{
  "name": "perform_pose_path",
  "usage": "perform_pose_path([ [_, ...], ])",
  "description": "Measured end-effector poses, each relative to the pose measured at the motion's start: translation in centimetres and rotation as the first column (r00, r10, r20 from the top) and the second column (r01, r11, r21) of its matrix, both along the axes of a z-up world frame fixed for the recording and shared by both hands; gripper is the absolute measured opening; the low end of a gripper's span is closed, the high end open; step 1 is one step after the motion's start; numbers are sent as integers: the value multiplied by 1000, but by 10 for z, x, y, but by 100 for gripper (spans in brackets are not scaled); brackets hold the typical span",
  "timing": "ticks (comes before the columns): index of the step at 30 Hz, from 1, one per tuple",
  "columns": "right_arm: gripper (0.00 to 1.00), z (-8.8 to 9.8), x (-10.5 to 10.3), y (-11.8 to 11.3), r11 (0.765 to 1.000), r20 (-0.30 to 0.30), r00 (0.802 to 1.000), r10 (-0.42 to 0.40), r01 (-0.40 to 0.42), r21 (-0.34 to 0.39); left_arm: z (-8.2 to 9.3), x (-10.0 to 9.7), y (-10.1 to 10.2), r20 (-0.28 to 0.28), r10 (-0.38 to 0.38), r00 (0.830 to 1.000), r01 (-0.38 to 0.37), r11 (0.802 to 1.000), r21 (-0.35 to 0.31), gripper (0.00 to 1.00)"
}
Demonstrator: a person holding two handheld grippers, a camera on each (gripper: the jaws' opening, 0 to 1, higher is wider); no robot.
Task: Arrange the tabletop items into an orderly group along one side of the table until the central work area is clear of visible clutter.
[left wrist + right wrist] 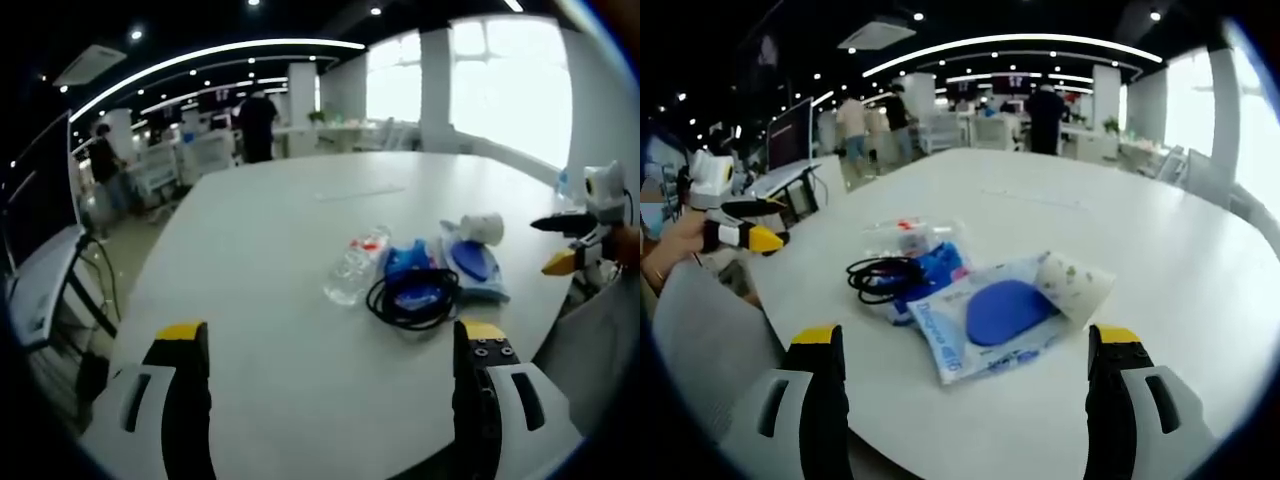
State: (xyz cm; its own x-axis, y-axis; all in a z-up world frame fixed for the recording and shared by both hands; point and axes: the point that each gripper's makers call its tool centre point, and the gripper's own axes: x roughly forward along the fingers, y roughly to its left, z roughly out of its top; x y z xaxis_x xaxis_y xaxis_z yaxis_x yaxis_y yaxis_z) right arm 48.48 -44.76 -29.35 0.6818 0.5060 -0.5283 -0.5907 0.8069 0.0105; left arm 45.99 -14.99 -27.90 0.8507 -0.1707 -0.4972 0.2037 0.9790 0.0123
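Desk [270, 260] is big, white, mostly bare. The items already sit bunched near one edge: blue wipes pack [985, 318], clear bottle [356, 266], black cable coil [883, 276] resting on a small blue packet [940, 268], paper roll [1072, 286] touching the wipes pack.

My left gripper [330, 400] and right gripper [965, 400] both have jaws wide apart, holding nothing, and hover short of the pile.

I reckon what's left is tightening the group. I'd come in low and nudge the wipes pack flush to the edge first, then seat the roll and bottle alongside. The bottle and roll may roll away if pushed off-centre. The cable could snag a jaw.
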Motion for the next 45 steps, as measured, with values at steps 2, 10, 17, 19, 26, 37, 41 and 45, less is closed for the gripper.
perform_pose_path([
  [2, 100, 1, 0, 1, 1000, 2, 1000, 4, -4, 2, 1, 1, -1, 7, -4, 1000, 4, 1000, -6, 98],
  [10, 100, -2, -1, 4, 999, 5, 1000, 30, -30, -24, 0, 0, -3, 3, -14, 1000, 14, 1000, -11, 98],
  [17, 100, 0, -1, 5, 999, 4, 999, 41, -41, -2, 0, 0, -5, -2, -23, 1000, 23, 1000, -17, 98],
  [19, 100, 1, -1, 6, 999, 2, 999, 40, -40, 10, 0, 0, -5, -1, -23, 1000, 23, 1000, -17, 98],
  [26, 100, 1, 0, 5, 999, -2, 999, 37, -37, 29, -1, 0, -7, -7, -32, 999, 31, 999, -15, 97],
  [37, 100, 2, 1, 5, 999, 0, 1000, 31, -31, 39, -3, 8, -20, -24, -77, 997, 78, 997, 9, 97],
  [41, 100, 0, 0, 5, 999, -3, 1000, 30, -30, 32, 0, 13, -24, -21, -96, 995, 96, 995, 17, 97],
  [45, 100, 0, 1, 4, 999, -9, 1000, 22, -21, 39, 4, 22, -28, -23, -110, 994, 110, 994, 25, 96],
])
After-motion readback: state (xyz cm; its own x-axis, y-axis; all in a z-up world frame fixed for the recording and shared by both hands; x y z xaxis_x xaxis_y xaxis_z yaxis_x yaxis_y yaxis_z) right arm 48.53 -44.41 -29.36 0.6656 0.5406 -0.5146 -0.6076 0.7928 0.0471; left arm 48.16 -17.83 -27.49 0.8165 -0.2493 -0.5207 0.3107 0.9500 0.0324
